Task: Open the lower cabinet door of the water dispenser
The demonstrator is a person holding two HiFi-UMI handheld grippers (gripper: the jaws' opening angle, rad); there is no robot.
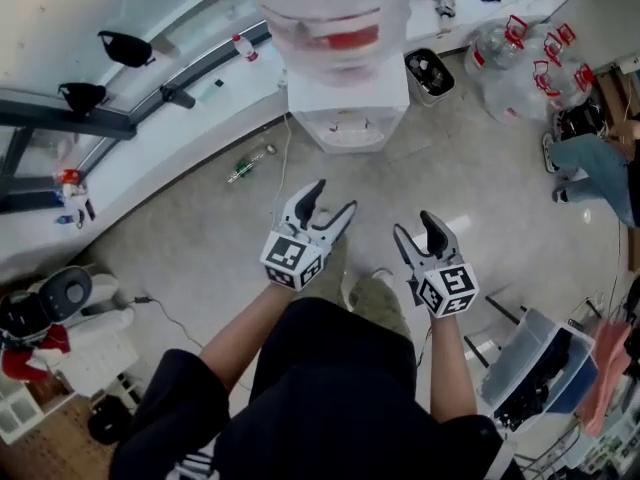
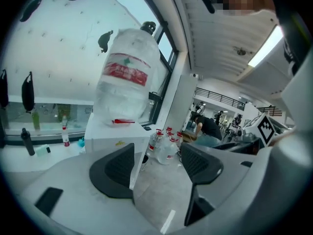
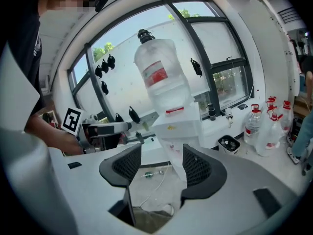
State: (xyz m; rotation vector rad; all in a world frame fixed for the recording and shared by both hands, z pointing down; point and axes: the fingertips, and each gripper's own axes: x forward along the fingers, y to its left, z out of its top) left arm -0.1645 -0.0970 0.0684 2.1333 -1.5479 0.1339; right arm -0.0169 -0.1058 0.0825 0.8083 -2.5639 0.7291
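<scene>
Facing the water dispenser [image 1: 348,118], we held the left gripper [image 1: 335,196] and right gripper [image 1: 415,224] with jaws released and empty; its lower cabinet door, probably hidden from above, stood ahead, nearer the left.

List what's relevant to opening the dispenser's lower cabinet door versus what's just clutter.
Job:
- water dispenser
- left gripper, open, empty
- right gripper, open, empty

Lying about:
- waste bin
- empty water jugs
- small bottle on the floor
- plastic crate
</scene>
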